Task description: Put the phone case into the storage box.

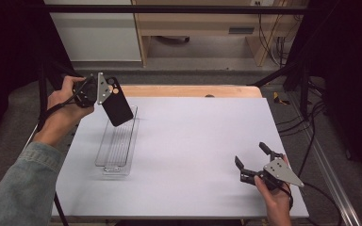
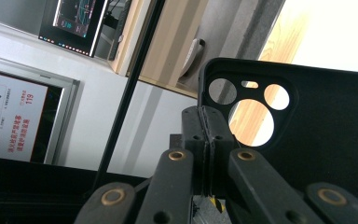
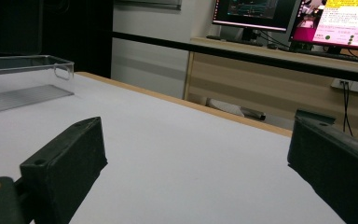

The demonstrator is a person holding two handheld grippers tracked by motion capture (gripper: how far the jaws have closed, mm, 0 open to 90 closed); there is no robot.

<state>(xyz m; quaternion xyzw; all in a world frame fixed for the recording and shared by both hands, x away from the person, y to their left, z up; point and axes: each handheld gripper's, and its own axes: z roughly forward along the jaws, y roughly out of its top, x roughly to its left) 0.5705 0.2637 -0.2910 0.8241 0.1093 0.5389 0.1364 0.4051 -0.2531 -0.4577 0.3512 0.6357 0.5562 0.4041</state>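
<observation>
Scene: a person at a pale grey rectangular surface (image 1: 184,155) works two hand-held black two-jaw grippers, forearms entering from the near edge.
Left gripper: the left gripper (image 1: 104,92), held up in the person's left hand (image 1: 66,101) over the far left corner of the surface, has its fingers (image 2: 200,135) pressed together on one edge of a black soft phone case.
Phone case: the black phone case (image 1: 117,104) with round camera cut-outs hangs tilted in the air, its lower end above the far end of the tray and its cut-out end uppermost beside the gripper's grey three-cornered plate; in the left gripper view the case (image 2: 326,135) stands just right of the clamped fingers, wood showing through its holes.
Tray: a long clear plastic tray (image 1: 104,162) with a ribbed floor lies on the left part of the surface, running from near to far; in the right gripper view its handled end wall (image 3: 60,70) shows at the left.
Right gripper: the right gripper (image 1: 252,157), in the person's right hand (image 1: 273,195) near the front right corner, sits low over the surface with its fingers (image 3: 70,163) spread wide, nothing between them, well apart from the tray.
Backdrop: a wooden desk (image 3: 270,88) with lit monitors (image 3: 256,14) stands beyond the surface.
</observation>
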